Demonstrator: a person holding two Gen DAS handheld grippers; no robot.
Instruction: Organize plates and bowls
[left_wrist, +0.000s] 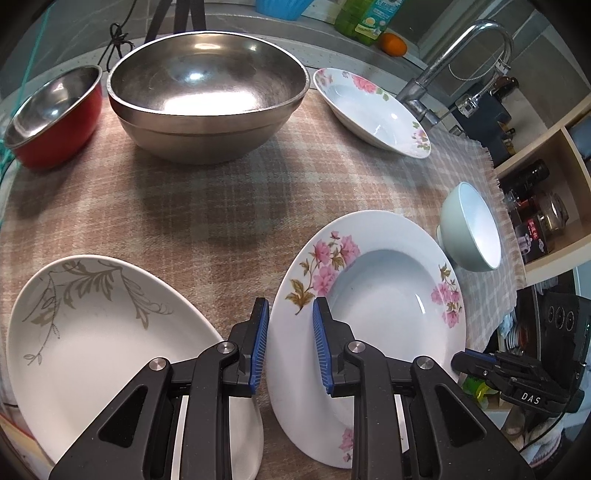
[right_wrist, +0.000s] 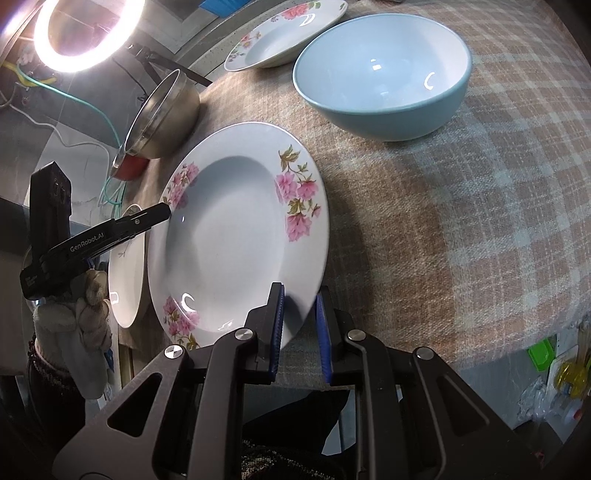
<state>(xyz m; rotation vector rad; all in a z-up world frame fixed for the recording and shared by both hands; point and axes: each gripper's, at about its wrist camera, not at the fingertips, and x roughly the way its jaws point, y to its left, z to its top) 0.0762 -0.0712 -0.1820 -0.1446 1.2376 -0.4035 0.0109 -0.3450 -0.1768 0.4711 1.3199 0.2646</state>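
A: Nearest the lens, the left hand-held gripper (left_wrist: 290, 345) had its blue pads either side of the near rim of the pink-flowered plate (left_wrist: 373, 291), apart, not clearly pinching. The right hand-held gripper (right_wrist: 300, 330) straddled the opposite edge the same way, spread a little.

B: And the plate itself?

A: It lay at the front of the checked cloth (left_wrist: 192, 206) on the surface, seemingly tipped up slightly. Glazed ceramic, I judged: stiff, fairly heavy, slick and breakable. The flat rim was the place to take it.

B: What crowded it?

A: A grey-leaf plate (left_wrist: 96, 343) just beside it on the left, a pale blue bowl (left_wrist: 472, 229) near its right. Farther back stood a large steel bowl (left_wrist: 207, 96), a red bowl (left_wrist: 55, 114) and a second flowered plate (left_wrist: 369, 107). The middle cloth lay free.
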